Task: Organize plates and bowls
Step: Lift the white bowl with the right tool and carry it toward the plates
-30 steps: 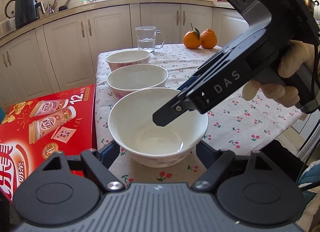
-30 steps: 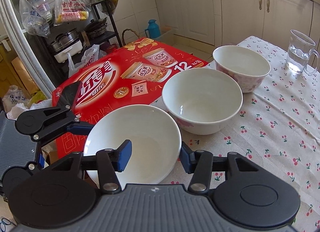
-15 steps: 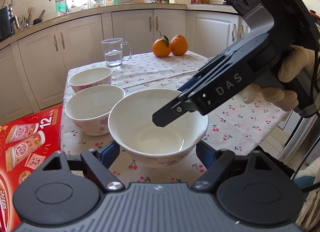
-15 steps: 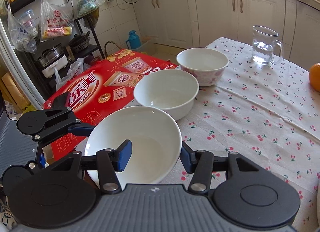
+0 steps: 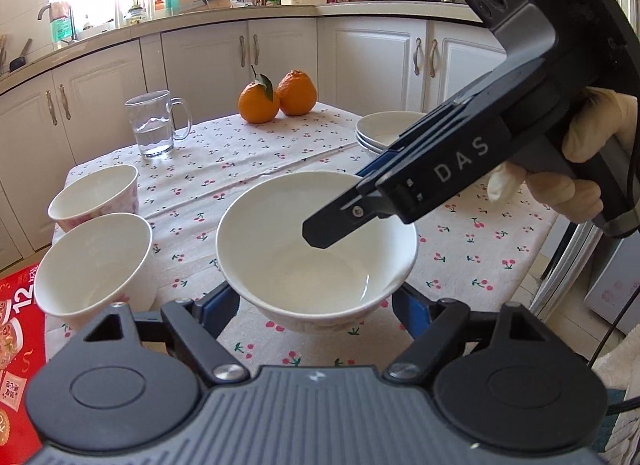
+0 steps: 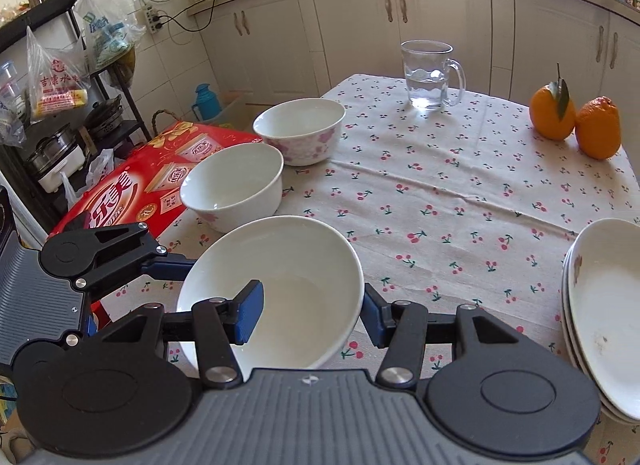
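Observation:
A plain white bowl (image 5: 280, 249) hangs over the cherry-print tablecloth (image 5: 248, 169), held from two sides. My left gripper (image 5: 316, 307) is shut on its outer walls. My right gripper (image 6: 312, 315) is shut on its wall, with one blue pad inside the bowl (image 6: 280, 261) and the other outside. To the left stand a second white bowl (image 5: 94, 265) and a floral bowl (image 5: 94, 197). A stack of shallow white plates (image 6: 604, 305) sits at the right.
A glass mug of water (image 6: 430, 73) and two oranges (image 6: 576, 121) stand at the far side of the table. A red carton (image 6: 132, 181) lies beside the table's left edge. White cabinets run behind. A gloved hand (image 5: 580, 169) holds the right gripper.
Both grippers have carried the bowl to the right, away from the other two bowls. The stack of plates has come into view.

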The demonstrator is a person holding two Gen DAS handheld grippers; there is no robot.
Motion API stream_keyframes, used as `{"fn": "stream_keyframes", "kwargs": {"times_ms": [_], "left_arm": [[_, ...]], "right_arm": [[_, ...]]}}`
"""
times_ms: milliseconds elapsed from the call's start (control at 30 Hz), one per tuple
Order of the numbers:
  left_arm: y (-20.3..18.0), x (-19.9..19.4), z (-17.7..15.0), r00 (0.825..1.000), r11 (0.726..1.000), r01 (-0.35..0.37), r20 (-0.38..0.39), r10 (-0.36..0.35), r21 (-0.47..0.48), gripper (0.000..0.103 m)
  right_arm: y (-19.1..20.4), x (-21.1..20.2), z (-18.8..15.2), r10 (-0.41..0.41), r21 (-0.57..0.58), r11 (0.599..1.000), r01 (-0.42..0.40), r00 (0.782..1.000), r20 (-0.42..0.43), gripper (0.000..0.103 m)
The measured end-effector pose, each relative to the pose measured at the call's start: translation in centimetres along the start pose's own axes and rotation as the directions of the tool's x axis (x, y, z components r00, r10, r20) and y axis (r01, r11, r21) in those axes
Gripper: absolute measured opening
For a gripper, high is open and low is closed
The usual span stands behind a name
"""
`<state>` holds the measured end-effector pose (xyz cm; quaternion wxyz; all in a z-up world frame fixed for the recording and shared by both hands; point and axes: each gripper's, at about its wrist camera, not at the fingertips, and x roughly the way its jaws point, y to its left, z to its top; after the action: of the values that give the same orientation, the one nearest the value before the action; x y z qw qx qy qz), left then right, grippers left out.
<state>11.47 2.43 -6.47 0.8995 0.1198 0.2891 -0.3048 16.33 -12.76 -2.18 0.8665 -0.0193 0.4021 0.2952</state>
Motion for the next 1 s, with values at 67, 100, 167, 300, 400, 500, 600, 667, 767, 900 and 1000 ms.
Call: {"fn": "stream_keyframes", "kwargs": {"times_ms": [67, 100, 167, 300, 400, 500, 600, 667, 767, 900, 1000], "left_arm": [[-0.1, 0.5, 0.2, 1.0, 1.0, 0.006, -0.003, -0.006, 0.005, 0.083], [-0.1, 0.7, 0.2, 1.0, 1.0, 0.008, -0.006, -0.008, 0.006, 0.083], [-0.1, 1.2, 0.3, 1.0, 1.0, 0.013, -0.01, -0.013, 0.01, 0.083], [-0.2, 2.0, 0.6, 1.0, 1.0, 0.019, -0.02, -0.018, 0.018, 0.083], [-0.2, 2.3, 0.8, 0.999, 0.999, 0.023, -0.023, -0.023, 0.025, 0.083], [-0.2, 2.6, 0.9, 0.999, 0.999, 0.031, -0.025, -0.03, 0.024, 0.083], [-0.2, 2.7, 1.0, 0.999, 0.999, 0.035, -0.028, -0.035, 0.023, 0.083], [-0.1, 2.9, 0.9, 0.999, 0.999, 0.037, -0.03, -0.037, 0.021, 0.083], [-0.1, 3.0, 0.9, 0.999, 0.999, 0.039, -0.032, -0.038, 0.019, 0.083], [-0.1, 3.1, 1.0, 0.999, 0.999, 0.042, -0.029, -0.041, 0.021, 0.083], [-0.2, 3.3, 1.1, 0.999, 0.999, 0.043, -0.026, -0.042, 0.026, 0.083]], "right_arm": [[-0.5, -0.1, -0.1, -0.007, 0.008, 1.0, 0.007, 1.0, 0.003, 0.058], [-0.7, 0.0, -0.1, -0.011, 0.012, 1.0, 0.011, 1.0, 0.004, 0.058], [-1.1, 0.0, -0.3, -0.016, 0.023, 1.0, 0.015, 1.0, 0.006, 0.058], [-2.0, 0.5, -0.4, -0.022, 0.051, 0.998, 0.022, 1.0, 0.006, 0.058], [-2.4, 0.7, -0.5, -0.032, 0.061, 0.998, 0.032, 0.999, 0.006, 0.058], [-2.9, 0.9, -0.5, -0.035, 0.076, 0.996, 0.035, 0.999, 0.004, 0.058], [-3.1, 1.0, -0.6, -0.04, 0.083, 0.996, 0.04, 0.999, 0.0, 0.058], [-3.2, 1.1, -0.6, -0.043, 0.083, 0.996, 0.043, 0.999, -0.003, 0.058], [-3.3, 1.1, -0.6, -0.043, 0.089, 0.995, 0.043, 0.999, -0.002, 0.058], [-3.5, 1.3, -0.6, -0.047, 0.094, 0.994, 0.048, 0.999, -0.004, 0.058], [-3.6, 1.3, -0.6, -0.051, 0.102, 0.993, 0.051, 0.999, -0.002, 0.058]]}}
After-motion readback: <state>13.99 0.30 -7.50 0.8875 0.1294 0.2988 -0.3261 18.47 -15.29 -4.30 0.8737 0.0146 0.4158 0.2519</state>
